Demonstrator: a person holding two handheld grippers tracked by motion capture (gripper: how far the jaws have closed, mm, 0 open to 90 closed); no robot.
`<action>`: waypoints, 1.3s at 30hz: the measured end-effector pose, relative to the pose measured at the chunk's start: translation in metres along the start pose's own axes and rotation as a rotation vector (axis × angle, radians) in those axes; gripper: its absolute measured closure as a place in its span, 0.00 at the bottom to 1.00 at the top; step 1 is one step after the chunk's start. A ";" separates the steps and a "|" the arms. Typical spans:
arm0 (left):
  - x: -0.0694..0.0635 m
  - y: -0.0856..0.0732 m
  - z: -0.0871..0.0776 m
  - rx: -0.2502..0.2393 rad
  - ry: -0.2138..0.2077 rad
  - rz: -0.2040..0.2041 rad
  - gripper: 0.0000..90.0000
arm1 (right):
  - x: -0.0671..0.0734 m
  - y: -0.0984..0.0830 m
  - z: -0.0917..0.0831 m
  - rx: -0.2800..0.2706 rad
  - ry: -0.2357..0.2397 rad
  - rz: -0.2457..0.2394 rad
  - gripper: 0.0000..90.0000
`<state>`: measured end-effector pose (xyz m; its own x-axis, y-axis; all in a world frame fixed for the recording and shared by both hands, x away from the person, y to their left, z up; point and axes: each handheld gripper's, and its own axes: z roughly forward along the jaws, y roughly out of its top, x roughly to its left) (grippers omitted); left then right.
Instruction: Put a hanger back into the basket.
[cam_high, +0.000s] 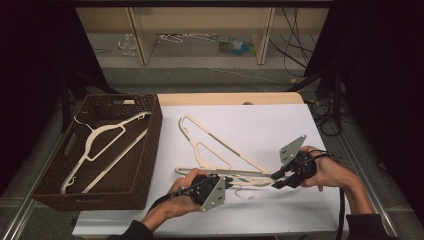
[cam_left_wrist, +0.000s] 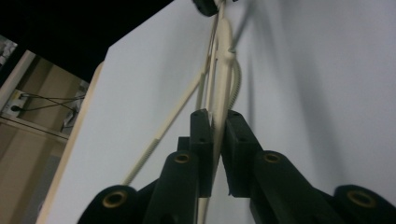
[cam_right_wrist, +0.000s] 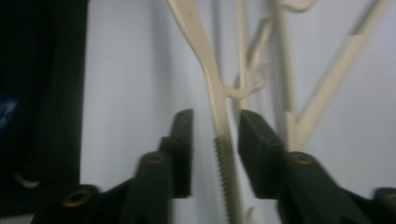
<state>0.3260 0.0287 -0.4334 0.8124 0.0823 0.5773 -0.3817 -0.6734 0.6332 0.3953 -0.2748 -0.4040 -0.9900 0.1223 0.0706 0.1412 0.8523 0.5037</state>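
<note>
With our left gripper (cam_left_wrist: 217, 122) pinching the near hanger (cam_high: 235, 173) on the surface and our right gripper (cam_right_wrist: 215, 135) spread around it untouching, we feared it snagging its neighbour (cam_high: 215, 145).

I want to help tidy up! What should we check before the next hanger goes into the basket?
1. Left hand-held gripper clamped on the hanger: ok, its pads press on the bar.
2. Right hand-held gripper let go: ok, the hanger bar sits between its jaws with a gap on each side.
3. Held hanger free of the other hangers on the table: cannot tell, several cream bars overlap near the grippers.
4. Room in the basket: ok, one hanger in the basket lies flat and leaves space.
5. Path to the basket: ok, bare table between the left gripper and the basket wall.
</note>
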 end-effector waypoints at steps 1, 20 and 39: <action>0.000 0.000 0.000 0.000 0.000 0.000 0.95 | 0.000 0.000 0.000 0.000 0.000 0.000 0.66; 0.054 -0.003 -0.056 -0.035 0.053 -0.572 0.95 | 0.038 0.015 -0.069 -0.243 -0.294 0.042 0.39; 0.128 -0.001 -0.191 -0.223 0.220 -0.903 0.95 | 0.038 0.008 -0.020 -0.194 -0.310 0.116 0.34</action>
<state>0.3467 0.1802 -0.2617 0.7488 0.6539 -0.1082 0.2552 -0.1338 0.9576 0.3592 -0.2738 -0.3802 -0.9156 0.3862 -0.1120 0.2204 0.7149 0.6636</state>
